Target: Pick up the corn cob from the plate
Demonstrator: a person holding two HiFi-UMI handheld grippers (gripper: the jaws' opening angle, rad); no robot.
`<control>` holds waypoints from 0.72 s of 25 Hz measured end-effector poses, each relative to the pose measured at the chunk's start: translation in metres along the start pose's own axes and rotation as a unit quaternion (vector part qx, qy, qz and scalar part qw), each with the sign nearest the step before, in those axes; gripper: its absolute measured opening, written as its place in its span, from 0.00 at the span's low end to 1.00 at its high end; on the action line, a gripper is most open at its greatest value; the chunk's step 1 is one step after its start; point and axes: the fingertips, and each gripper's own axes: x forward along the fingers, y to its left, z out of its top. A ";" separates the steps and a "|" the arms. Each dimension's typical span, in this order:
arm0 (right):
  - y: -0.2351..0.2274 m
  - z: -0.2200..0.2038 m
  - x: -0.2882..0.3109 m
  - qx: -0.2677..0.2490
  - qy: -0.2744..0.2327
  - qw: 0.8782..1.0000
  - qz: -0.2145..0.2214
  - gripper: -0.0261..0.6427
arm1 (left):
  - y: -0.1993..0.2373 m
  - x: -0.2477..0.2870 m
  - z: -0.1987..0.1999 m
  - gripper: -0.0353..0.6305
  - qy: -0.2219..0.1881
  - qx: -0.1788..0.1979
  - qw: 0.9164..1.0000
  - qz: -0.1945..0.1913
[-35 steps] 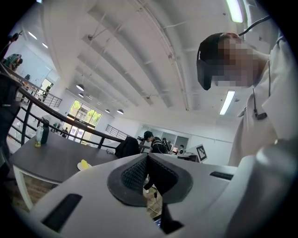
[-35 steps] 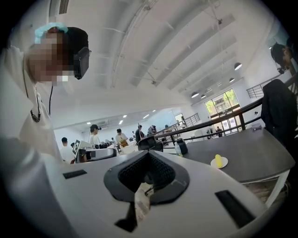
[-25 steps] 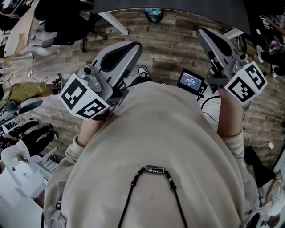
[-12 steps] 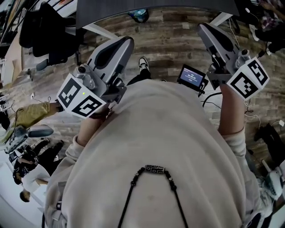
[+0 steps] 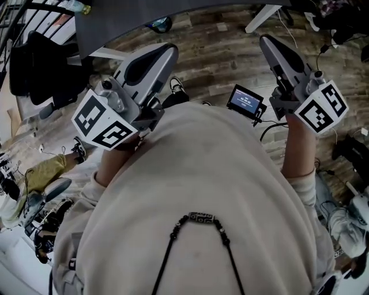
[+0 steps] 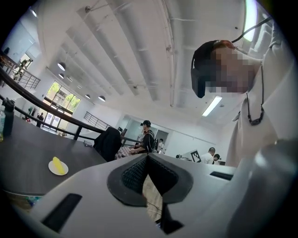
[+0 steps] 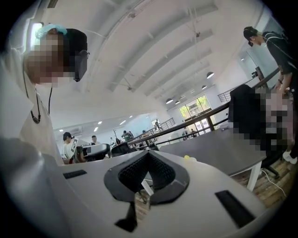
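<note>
A yellow corn cob (image 6: pixel 57 164) lies on a small white plate (image 6: pixel 50 168) on a dark grey table (image 6: pixel 23 158), far off to the left in the left gripper view. In the right gripper view a bit of the corn cob (image 7: pixel 186 158) shows just over the gripper's body, on the same table (image 7: pixel 219 148). My left gripper (image 6: pixel 148 155) and right gripper (image 7: pixel 148 152) are both shut and hold nothing. In the head view the left gripper (image 5: pixel 167 52) and right gripper (image 5: pixel 266 41) are held level at either side of the person's chest, short of the table edge (image 5: pixel 144 14).
A small lit screen (image 5: pixel 245 101) hangs at waist height with cables over the wood floor. A chair draped with a black jacket (image 6: pixel 109 142) stands by the table, and seated people (image 6: pixel 147 137) are beyond it. Another person (image 7: pixel 274 42) stands at the right by a dark chair (image 7: pixel 244 111).
In the head view the floor and the dark table have slid to the left as the person turns, and more table shows at the top left. Both grippers stay shut at chest height.
</note>
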 end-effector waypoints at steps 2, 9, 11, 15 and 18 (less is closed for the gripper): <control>0.001 -0.003 -0.001 -0.001 0.006 1.000 -0.009 0.06 | 0.000 -0.005 -0.004 0.06 0.003 -0.002 1.000 -0.009; 0.031 -0.006 0.034 -0.015 0.029 0.999 0.000 0.06 | 0.017 -0.031 -0.005 0.06 0.001 -0.017 1.000 -0.022; 0.035 -0.005 0.054 -0.029 0.036 0.999 -0.001 0.06 | 0.029 -0.035 0.002 0.06 -0.013 -0.013 1.000 -0.025; 0.037 -0.011 0.073 -0.044 0.056 0.997 -0.008 0.06 | 0.057 -0.048 0.017 0.06 -0.062 -0.032 0.997 0.014; 0.043 -0.003 0.078 -0.033 0.050 0.998 -0.004 0.06 | 0.064 -0.052 0.022 0.06 -0.059 -0.034 0.998 0.007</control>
